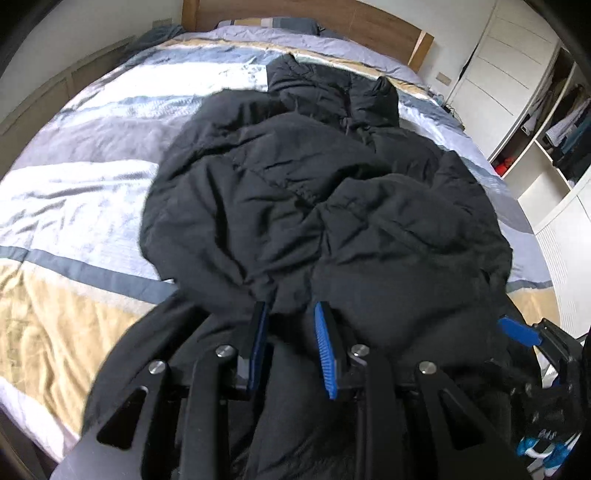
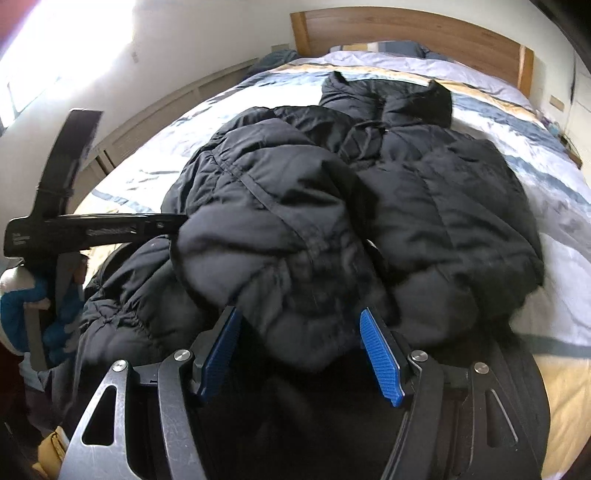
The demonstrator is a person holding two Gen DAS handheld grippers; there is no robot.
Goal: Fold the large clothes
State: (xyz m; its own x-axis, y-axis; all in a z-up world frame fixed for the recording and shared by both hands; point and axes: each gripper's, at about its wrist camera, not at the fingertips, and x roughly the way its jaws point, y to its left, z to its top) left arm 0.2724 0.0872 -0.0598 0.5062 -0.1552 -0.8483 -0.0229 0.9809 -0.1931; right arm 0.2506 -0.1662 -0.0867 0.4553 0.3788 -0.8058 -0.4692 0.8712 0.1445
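A black puffy jacket (image 1: 295,192) lies lengthwise on the striped bed cover (image 1: 74,184), hood end toward the headboard. Its near end is bunched and folded up over the body. My left gripper (image 1: 291,308) is shut on a pinch of that near edge, with fabric squeezed between the blue pads. In the right wrist view the jacket (image 2: 424,192) fills the middle, and my right gripper (image 2: 300,314) is shut on a thick padded fold, its jaws standing wide around it. The right gripper's blue pad (image 1: 517,330) shows at the left view's right edge. The left gripper's black body (image 2: 92,232) juts in from the left.
A wooden headboard (image 1: 369,22) and pillows (image 1: 273,24) close the far end of the bed. Open wardrobe shelves (image 1: 554,129) with clothes stand to the right. A low cabinet (image 1: 55,85) runs along the left wall. Bare bed cover (image 2: 554,258) lies beside the jacket.
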